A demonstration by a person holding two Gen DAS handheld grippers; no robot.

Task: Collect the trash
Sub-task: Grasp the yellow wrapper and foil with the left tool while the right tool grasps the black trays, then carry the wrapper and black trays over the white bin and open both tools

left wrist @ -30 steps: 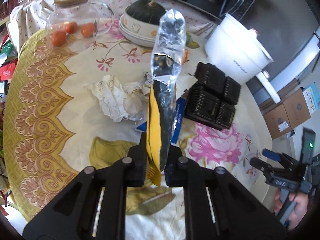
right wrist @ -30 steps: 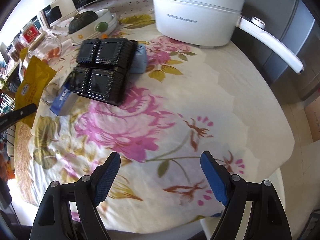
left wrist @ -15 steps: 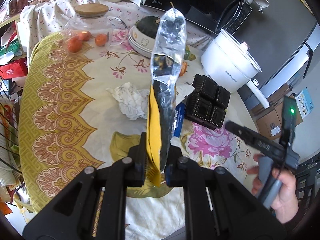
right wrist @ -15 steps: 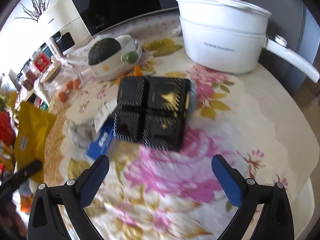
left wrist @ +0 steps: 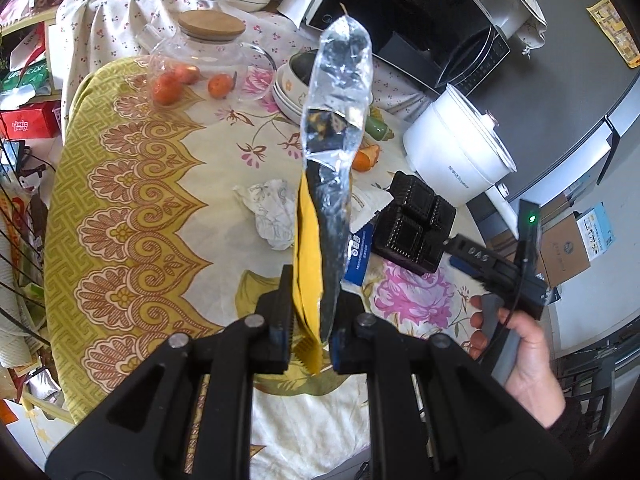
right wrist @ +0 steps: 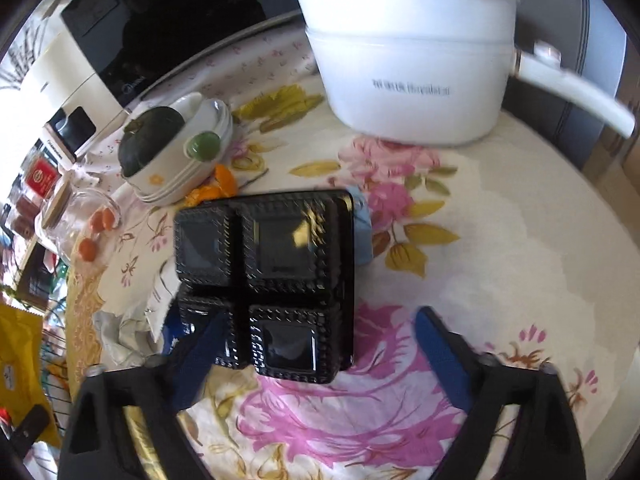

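On a round surface covered by a floral cloth with a yellow patterned border, trash lies scattered among kitchen things. In the left wrist view, the left claw is clamped tight on a yellow and black snack wrapper, which stands up from the pads, its clear, crinkled upper end rising well above the surface. Beyond it on the cloth lie a crumpled white paper, a blue packet and a black four-compartment plastic tray, with the packet's far end beside the tray. A person's hand at the right edge holds the right claw's handle, with the claw reaching toward the tray. In the right wrist view, the right claw hovers over the near part of that black tray; its blue-padded fingers stand wide on either side of the tray's near end and are closing, though whether they touch it is not clear. Farther back stand a white electric pot with a long handle, a stack of bowls holding a dark green squash, and a glass jar with a cork lid and orange fruits inside. A piece of orange peel lies between the bowls and the tray.
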